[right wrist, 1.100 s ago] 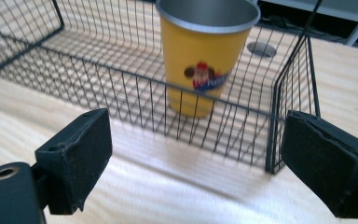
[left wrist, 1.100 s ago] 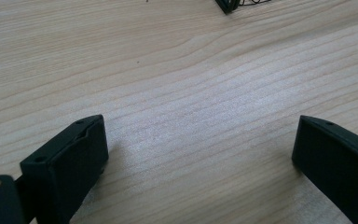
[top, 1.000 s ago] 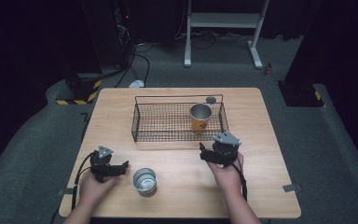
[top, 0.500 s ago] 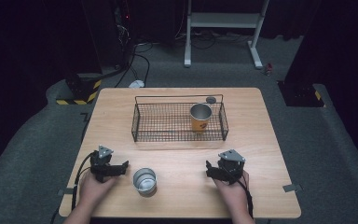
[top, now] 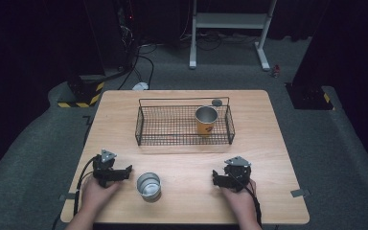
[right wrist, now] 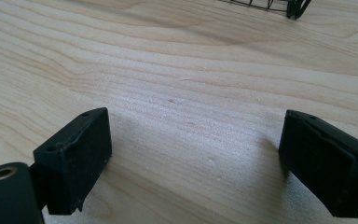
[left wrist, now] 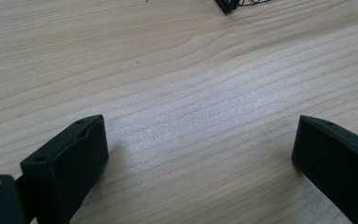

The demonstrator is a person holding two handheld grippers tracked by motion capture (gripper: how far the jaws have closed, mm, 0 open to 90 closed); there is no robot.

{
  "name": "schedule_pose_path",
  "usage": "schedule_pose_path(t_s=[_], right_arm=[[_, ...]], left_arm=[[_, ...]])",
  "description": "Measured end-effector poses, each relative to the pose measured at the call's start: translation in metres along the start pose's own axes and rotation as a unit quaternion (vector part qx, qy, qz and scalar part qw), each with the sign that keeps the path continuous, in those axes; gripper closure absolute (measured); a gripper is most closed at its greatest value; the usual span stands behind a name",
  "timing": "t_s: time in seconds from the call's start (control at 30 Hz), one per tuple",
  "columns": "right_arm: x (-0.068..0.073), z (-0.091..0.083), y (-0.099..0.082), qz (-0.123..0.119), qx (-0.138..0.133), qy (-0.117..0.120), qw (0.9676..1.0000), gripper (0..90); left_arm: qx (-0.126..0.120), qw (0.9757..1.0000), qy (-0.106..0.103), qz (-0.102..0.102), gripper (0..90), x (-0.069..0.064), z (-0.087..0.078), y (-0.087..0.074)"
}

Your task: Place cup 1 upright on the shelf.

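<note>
The left gripper (left wrist: pixel 200 154) had its two black jaws standing wide apart, and between them there was only the bare wood of the table (left wrist: pixel 177 70). They held nothing. The right gripper (right wrist: pixel 193 158) was the same: its jaws were spread wide, with only pale wood grain between them, and no object touched the pads.

Both grippers lay low on the near part of the table, each one in a hand of the person. In the high view the left gripper (top: pixel 111 171) pointed toward the steel cup (top: pixel 149 185), which stood upright just beside its jaws, on their right side, open end up, but not between them. The right gripper (top: pixel 228 176) was well apart from this cup, on the other side of it, with its jaws turned toward it.

Farther from the jaws, beyond both grippers, stood the black wire basket (top: pixel 184 140). One corner of it appeared at the top edge of each gripper view. Inside the basket, at its right end, a yellow cup (top: pixel 206 120) stood upright.
</note>
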State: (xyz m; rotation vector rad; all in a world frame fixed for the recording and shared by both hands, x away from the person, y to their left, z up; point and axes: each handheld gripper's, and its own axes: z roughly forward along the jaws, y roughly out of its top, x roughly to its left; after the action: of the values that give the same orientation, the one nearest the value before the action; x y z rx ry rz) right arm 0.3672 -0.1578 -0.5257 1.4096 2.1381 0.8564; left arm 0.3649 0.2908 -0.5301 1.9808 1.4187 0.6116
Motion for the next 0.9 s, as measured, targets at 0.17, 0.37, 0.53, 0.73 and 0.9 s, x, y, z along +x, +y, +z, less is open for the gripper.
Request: schedule_pose_path(t_s=[0.17,0.37,0.53,0.73,0.9], right_arm=[[0.0003,-0.0001,0.0,0.003,0.002,0.001,1.0,9.2],[0.0003,0.0,0.0001,0.003,0.002,0.001,1.0,9.1],[0.0001,0.0,-0.0001,0.001,0.001,0.001,1.0,9.1],[0.0013,-0.0021,-0.0018,0.004,0.004,0.003,1.0,9.1],[0.0015,-0.0029,-0.0027,0.003,0.003,0.005,1.0,9.0]], left_arm=[[-0.002,1.0,0.002,-0.007,3.5,-0.0014,0.0014,0.0008],[0.002,0.9997,0.013,-0.018,3.1,-0.002,-0.0002,-0.0006],[0.006,0.9976,0.047,-0.05,0.1,-0.0008,-0.0017,-0.0022],[0.005,0.9973,0.05,-0.054,0.2,0.0,-0.0016,-0.0023],[0.012,0.9982,0.039,-0.044,0.6,0.001,-0.0039,-0.0026]])
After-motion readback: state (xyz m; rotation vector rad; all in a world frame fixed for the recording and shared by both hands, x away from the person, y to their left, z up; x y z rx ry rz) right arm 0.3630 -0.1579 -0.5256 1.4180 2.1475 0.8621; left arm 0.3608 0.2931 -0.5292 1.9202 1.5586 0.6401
